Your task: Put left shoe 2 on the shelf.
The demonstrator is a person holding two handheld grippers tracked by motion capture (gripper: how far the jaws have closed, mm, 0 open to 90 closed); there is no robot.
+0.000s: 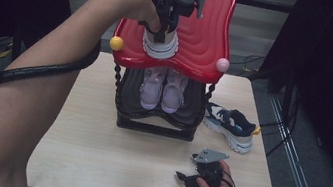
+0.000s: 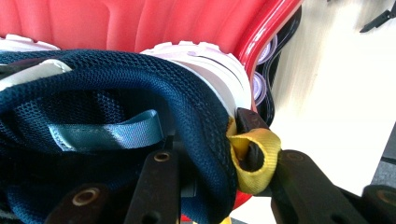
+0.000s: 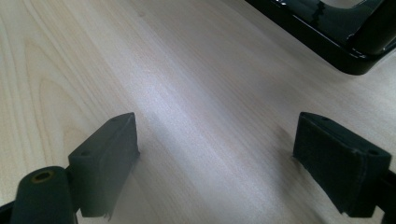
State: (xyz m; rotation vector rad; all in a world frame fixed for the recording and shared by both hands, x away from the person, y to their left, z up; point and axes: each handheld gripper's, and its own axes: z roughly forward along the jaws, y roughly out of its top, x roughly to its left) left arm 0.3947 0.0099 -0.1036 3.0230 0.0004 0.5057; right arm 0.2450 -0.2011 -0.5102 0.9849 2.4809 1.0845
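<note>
A navy mesh sneaker with a white sole and a yellow heel loop rests on the red top shelf of a shoe rack. My left gripper reaches down over that shelf and is shut on the sneaker's heel collar, one jaw inside the shoe and one outside by the loop. The left gripper shows close up in its own view. Its matching navy sneaker lies on the table to the right of the rack. My right gripper rests open on the table near the front edge, with nothing between its jaws.
A pair of pink sneakers sits on the rack's black lower shelf. The rack's black base lies just beyond the right gripper. The light wood table has bare room at front left. Yellow and pink knobs mark the red shelf's corners.
</note>
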